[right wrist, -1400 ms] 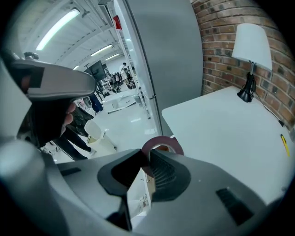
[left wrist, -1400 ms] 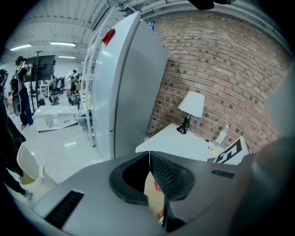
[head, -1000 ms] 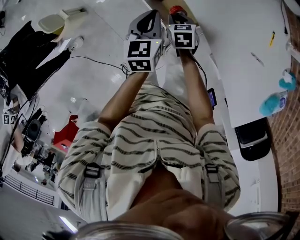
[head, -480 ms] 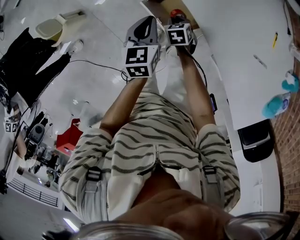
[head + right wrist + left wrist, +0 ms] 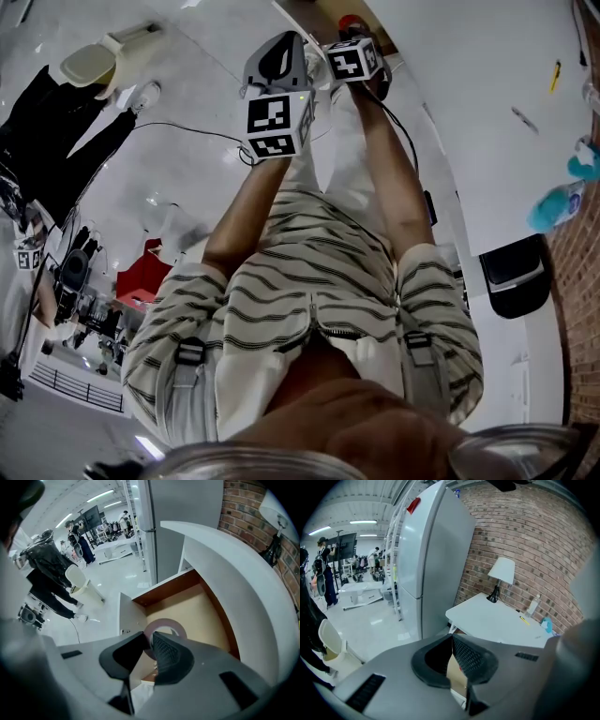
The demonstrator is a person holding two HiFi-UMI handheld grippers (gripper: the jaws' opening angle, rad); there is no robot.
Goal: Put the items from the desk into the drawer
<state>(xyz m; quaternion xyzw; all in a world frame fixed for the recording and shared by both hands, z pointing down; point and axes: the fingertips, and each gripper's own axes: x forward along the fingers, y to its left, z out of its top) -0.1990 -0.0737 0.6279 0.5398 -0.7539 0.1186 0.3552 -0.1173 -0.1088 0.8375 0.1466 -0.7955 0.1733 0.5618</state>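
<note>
Right hand-held gripper (image 5: 150, 638), clamped on a ring-shaped roll (image 5: 162, 621), has sunk over the open drawer (image 5: 199, 609), so release looks close.

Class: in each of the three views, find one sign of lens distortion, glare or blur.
Left gripper view: fisheye bows the fridge and brick wall; corners go dark. Right gripper view: the desk edge curves round the open drawer. Head view: lights glare off the glossy floor; the glasses rim at the bottom is blurred.
</note>
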